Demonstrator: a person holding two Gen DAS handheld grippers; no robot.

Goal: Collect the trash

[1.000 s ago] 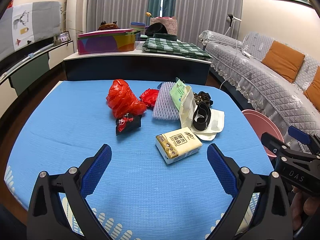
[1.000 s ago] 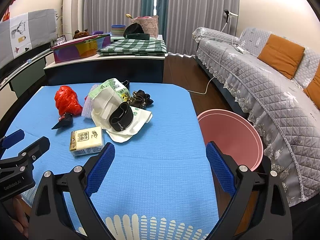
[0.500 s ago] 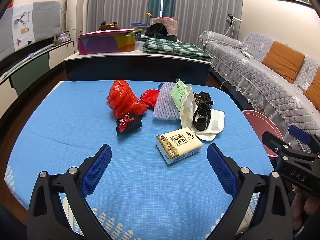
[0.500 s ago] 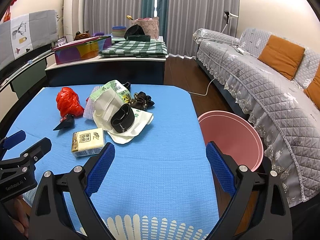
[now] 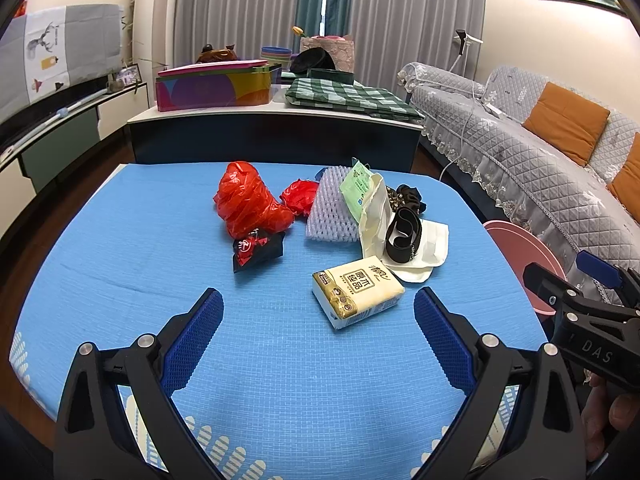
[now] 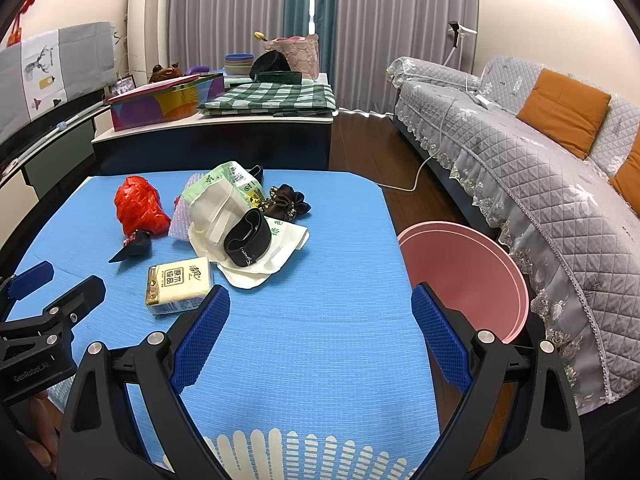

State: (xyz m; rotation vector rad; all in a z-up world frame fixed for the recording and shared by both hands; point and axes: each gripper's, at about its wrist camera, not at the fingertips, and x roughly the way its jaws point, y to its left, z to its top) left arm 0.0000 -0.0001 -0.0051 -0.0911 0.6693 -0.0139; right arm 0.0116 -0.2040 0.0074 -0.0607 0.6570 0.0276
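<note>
Trash lies on a blue mat [image 5: 120, 248]: a red plastic bag [image 5: 248, 204], a black and red wrapper [image 5: 258, 248], a white foam net [image 5: 330, 212], a green packet [image 5: 356, 190], white paper bags [image 5: 416, 248] under a black band [image 5: 404, 236], and a tissue pack [image 5: 358, 290]. The pink bin [image 6: 460, 272] stands beside the mat's right edge. My left gripper [image 5: 316, 332] is open and empty, just short of the tissue pack. My right gripper [image 6: 320, 332] is open and empty over the mat's near right part; the tissue pack [image 6: 178, 286] lies to its left.
A dark cabinet [image 5: 276, 136] with a colourful box [image 5: 212, 88] and a checked cloth [image 5: 348, 96] stands behind the mat. A grey sofa [image 6: 540, 152] with orange cushions runs along the right. A dark scrunchie [image 6: 290, 202] lies by the paper bags.
Both grippers have edged slightly forward toward the pile. Nothing on the mat has moved.
</note>
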